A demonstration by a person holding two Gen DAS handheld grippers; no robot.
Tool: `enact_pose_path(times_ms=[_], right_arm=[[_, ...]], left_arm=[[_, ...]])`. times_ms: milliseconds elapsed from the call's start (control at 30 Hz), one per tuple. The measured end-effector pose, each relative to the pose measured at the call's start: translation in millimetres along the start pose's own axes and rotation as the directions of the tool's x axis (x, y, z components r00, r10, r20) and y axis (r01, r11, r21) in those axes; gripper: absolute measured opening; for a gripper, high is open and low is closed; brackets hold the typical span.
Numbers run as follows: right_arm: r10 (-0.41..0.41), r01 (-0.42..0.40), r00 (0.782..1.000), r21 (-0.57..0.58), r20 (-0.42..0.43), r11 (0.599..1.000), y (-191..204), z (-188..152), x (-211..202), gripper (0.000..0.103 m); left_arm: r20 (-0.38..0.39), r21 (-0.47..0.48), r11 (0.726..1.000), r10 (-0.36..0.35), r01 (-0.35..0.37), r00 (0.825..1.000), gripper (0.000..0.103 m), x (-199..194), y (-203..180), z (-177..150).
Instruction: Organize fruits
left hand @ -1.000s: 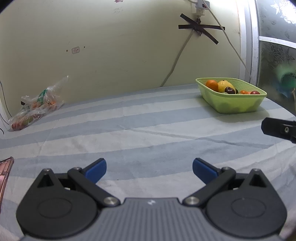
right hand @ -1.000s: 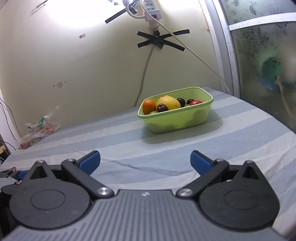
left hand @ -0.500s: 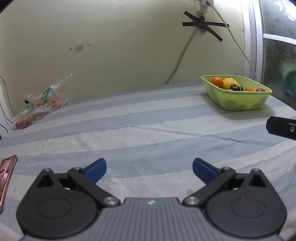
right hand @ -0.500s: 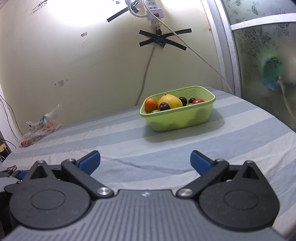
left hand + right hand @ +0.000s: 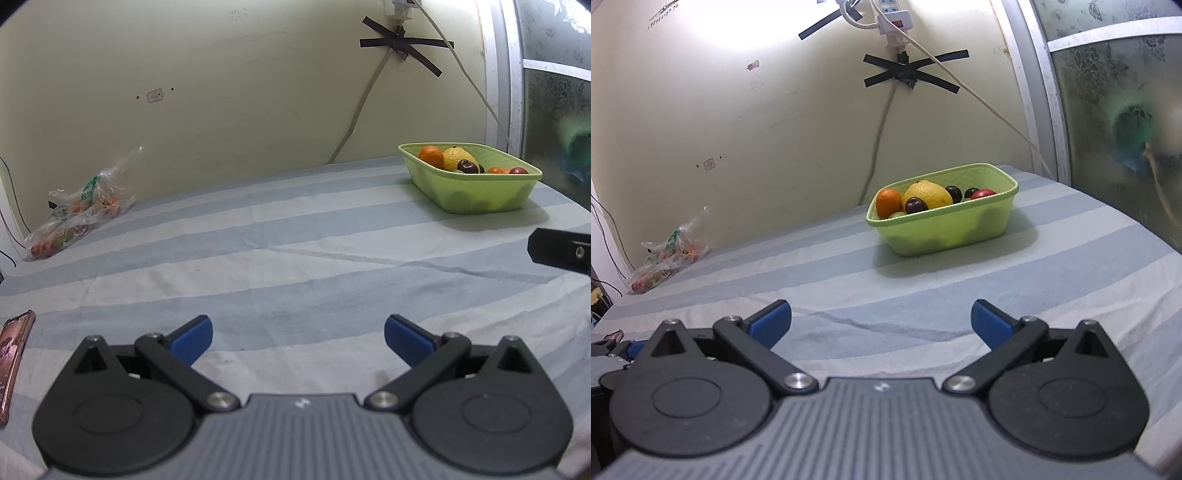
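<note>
Both the left gripper and right gripper are being held released, empty, above the striped cloth; fruits are being contained in the green basket.

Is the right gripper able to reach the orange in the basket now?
Probably yes: the right gripper is open, only bare cloth lies before the basket, and the orange sits uncovered on top.

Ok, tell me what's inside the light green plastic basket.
The light green plastic basket holds an orange, a large yellow citrus fruit, dark plums and a red fruit. Its wall hides anything lower down.
</note>
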State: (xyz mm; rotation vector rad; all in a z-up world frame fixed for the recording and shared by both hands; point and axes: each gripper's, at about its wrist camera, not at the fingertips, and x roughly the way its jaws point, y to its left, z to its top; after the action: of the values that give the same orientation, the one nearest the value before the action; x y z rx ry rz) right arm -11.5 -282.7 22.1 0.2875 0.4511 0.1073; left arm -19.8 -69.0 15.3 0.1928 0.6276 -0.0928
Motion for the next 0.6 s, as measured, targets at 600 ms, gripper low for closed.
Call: enact_pose_path(times_ms=[600], right_arm=[[-0.027, 0.027, 1.0, 0.015, 0.006, 1.0, -1.9, 2.3, 0.2, 0.103]], left_arm=[[-0.018, 0.003, 0.999, 0.034, -0.034, 0.999, 0.103, 2.9, -0.4, 0.6]])
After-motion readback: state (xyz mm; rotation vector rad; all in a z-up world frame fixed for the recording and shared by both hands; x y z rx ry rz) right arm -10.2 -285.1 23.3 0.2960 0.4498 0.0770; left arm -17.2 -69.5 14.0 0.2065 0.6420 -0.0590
